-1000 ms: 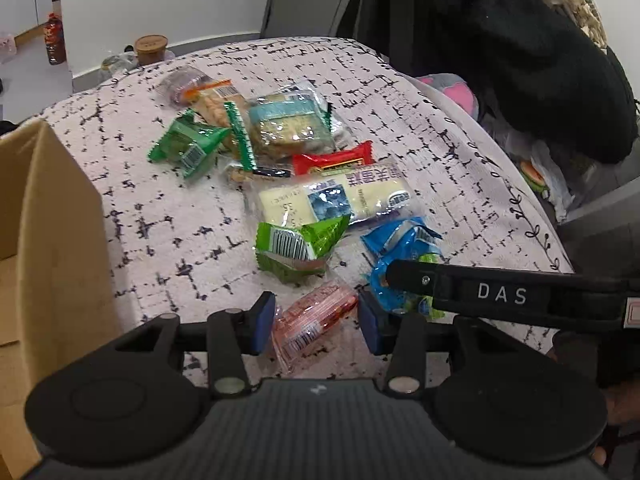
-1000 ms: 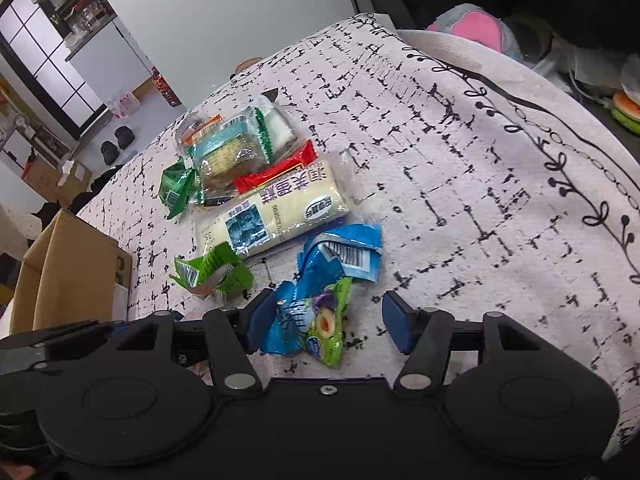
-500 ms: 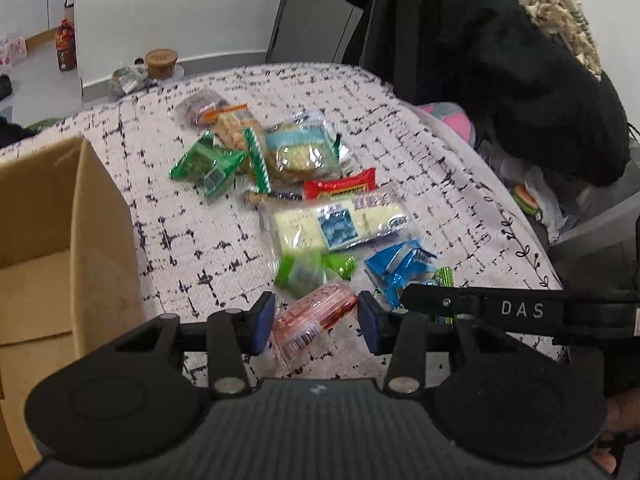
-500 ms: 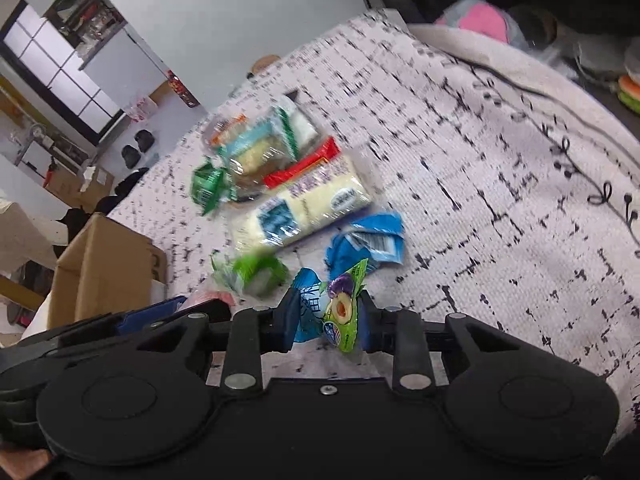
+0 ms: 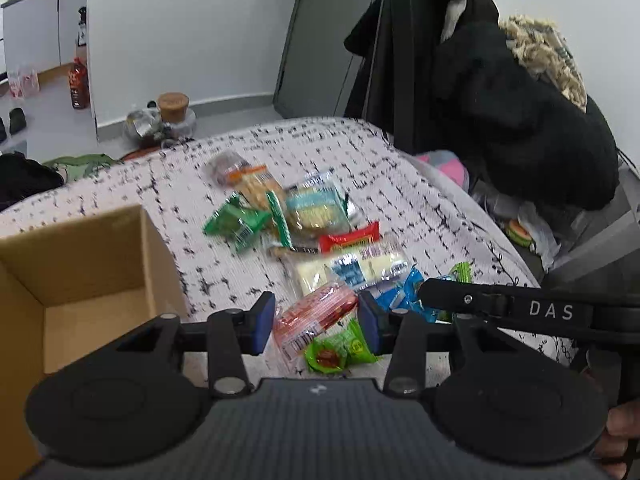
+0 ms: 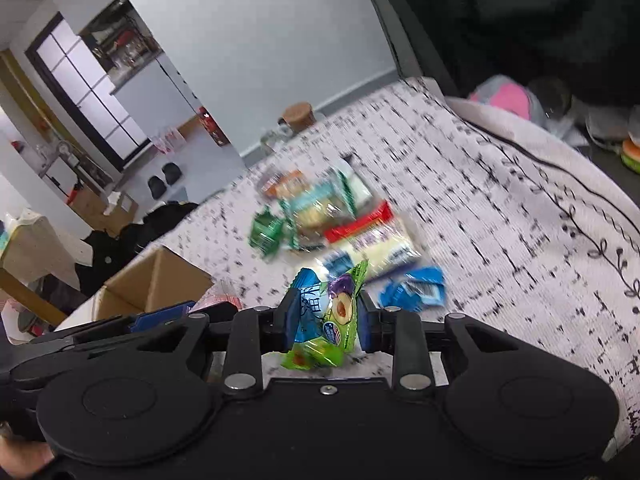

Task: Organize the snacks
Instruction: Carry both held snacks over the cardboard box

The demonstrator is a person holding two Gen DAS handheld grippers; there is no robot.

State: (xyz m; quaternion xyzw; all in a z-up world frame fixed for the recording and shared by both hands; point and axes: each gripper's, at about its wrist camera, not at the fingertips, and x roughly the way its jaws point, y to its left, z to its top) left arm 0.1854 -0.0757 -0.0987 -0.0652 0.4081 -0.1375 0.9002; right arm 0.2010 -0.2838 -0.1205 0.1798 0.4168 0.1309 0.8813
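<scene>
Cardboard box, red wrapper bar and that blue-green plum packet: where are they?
cardboard box (image 5: 92,276), left wrist view, on its inner wall.
red wrapper bar (image 5: 349,237), left wrist view, on its middle.
blue-green plum packet (image 6: 334,312), right wrist view, on the printed fruit.

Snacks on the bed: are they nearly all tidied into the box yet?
Not nearly. The box shows no snacks in the part visible. In hand: the left gripper holds a red pack and a green pack; the right gripper holds a plum pack. A pile remains on the bed.
</scene>
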